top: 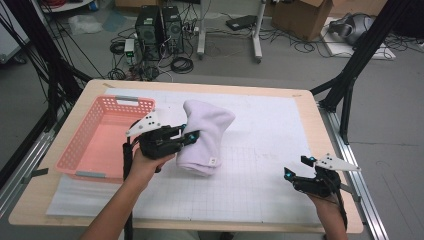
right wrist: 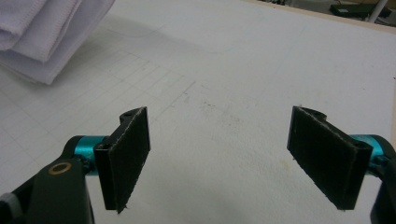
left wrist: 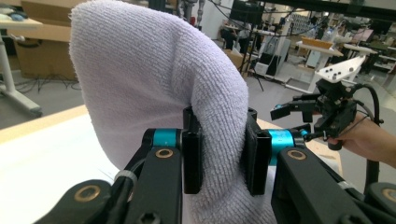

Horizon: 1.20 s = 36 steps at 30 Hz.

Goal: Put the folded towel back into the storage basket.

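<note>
Towel: we see a pale lilac-white terry towel [top: 205,136], folded into a thick bundle, raised at its far end into a rounded hump and drooping toward the near side, where a small label sits by the hem.
Towel place: it sits over the middle-left of the counter, just right of the basket, lifted in the left gripper's grip; its lower end looks to touch the mat, though we cannot be sure.
Towel texture: in the left gripper view we read a looped, ribbed pile [left wrist: 154,79]; in the right gripper view its stacked folded edges show stitched hems [right wrist: 42,32].
Left gripper: the left gripper [top: 192,136] has its jaws closed narrow on a fold of the towel, the cloth pinched between flat black pads with teal collars behind them.
Right gripper: we see the right gripper [top: 296,168] at the near right of the counter, well apart from the towel; its jaws stand wide with nothing between them, flat black pads over the bare mat.
Basket: a pink plastic basket [top: 82,145], rectangular, lattice-walled, with grey handle strips, stands at the left of the counter.
Mat: a white sheet [top: 270,145] printed with a faint grid covers most of the counter.
Counter: light wood with rounded corners [top: 310,102].
</note>
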### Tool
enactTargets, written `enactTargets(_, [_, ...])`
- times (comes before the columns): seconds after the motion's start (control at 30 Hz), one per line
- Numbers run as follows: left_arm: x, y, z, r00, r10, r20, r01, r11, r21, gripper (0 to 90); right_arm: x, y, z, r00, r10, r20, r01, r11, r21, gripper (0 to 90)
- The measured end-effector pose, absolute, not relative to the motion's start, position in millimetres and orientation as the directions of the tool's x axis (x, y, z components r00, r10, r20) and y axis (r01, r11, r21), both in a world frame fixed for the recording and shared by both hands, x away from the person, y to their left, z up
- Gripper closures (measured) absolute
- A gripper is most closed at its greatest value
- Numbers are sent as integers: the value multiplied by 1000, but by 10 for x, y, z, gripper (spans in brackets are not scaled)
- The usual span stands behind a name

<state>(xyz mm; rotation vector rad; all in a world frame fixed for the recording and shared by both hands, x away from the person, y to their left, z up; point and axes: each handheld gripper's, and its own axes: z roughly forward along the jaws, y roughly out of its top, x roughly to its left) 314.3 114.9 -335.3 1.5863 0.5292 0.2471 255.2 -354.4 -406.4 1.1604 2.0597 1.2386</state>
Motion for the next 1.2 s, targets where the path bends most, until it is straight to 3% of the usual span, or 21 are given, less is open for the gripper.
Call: enactTargets(1.2, [3104,2252,-2859,836,530,-140,102,99,990,736,2565,-3521,-4050,-529,848,25,421,236,876,201])
